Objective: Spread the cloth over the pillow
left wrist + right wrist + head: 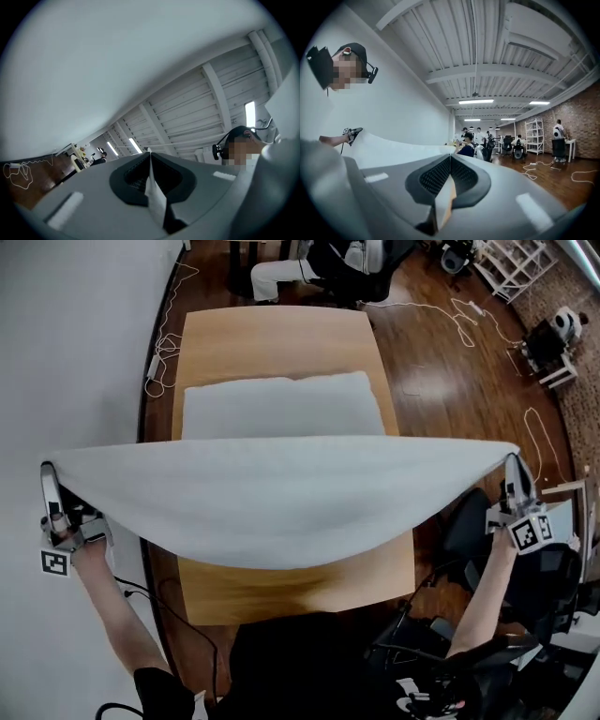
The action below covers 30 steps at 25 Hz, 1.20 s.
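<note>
A white cloth [281, 498] hangs stretched in the air between my two grippers, sagging in the middle above the near half of the wooden table [272, 334]. The white pillow [281, 407] lies flat on the table beyond it, its near edge hidden behind the cloth. My left gripper [47, 474] is shut on the cloth's left corner at the far left. My right gripper [512, 460] is shut on the right corner at the far right. A strip of cloth [154, 197] is pinched between the jaws in the left gripper view, and a cloth corner [443, 204] in the right gripper view.
A white wall [75, 352] runs close along the table's left side. White cables [164, 343] lie on the wooden floor by the wall, and more cables [469, 320] at the right. A seated person [319, 268] is beyond the table's far end. A dark chair [469, 521] stands near my right arm.
</note>
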Each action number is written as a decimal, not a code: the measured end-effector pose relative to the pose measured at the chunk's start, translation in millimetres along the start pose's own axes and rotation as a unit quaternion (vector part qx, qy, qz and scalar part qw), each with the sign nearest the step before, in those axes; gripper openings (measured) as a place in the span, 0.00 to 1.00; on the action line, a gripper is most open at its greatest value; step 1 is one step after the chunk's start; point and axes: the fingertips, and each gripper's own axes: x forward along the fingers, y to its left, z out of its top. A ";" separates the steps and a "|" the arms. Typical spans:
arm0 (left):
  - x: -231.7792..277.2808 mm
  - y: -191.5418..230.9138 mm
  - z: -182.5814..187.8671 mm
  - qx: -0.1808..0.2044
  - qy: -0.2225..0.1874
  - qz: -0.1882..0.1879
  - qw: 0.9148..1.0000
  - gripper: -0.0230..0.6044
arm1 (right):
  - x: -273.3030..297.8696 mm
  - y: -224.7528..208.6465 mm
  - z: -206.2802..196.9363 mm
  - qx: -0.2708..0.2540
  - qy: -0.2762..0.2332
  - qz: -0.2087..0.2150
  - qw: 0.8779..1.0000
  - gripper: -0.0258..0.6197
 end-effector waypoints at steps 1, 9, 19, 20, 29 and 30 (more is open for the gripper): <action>14.6 18.8 -11.1 -0.001 0.006 0.008 1.000 0.05 | 24.4 -12.3 -5.6 0.005 -0.002 0.004 1.000 0.05; 101.2 176.2 -92.5 0.009 0.048 0.076 0.996 0.05 | 225.4 -98.2 -96.3 0.051 0.040 0.020 0.998 0.05; 106.2 336.9 -196.4 0.057 0.146 0.246 0.956 0.05 | 365.0 -135.5 -250.9 0.093 0.170 0.000 0.981 0.05; 99.0 347.6 -206.3 0.077 0.170 0.259 0.948 0.05 | 369.6 -133.6 -270.4 0.098 0.187 0.002 0.977 0.05; -8.8 367.1 -218.5 0.155 0.334 0.310 0.876 0.50 | 326.4 -122.2 -390.1 0.135 0.329 -0.013 0.934 0.63; -16.3 355.2 -221.4 0.141 0.339 0.293 0.883 0.50 | 305.5 -125.7 -380.5 0.148 0.310 -0.015 0.939 0.63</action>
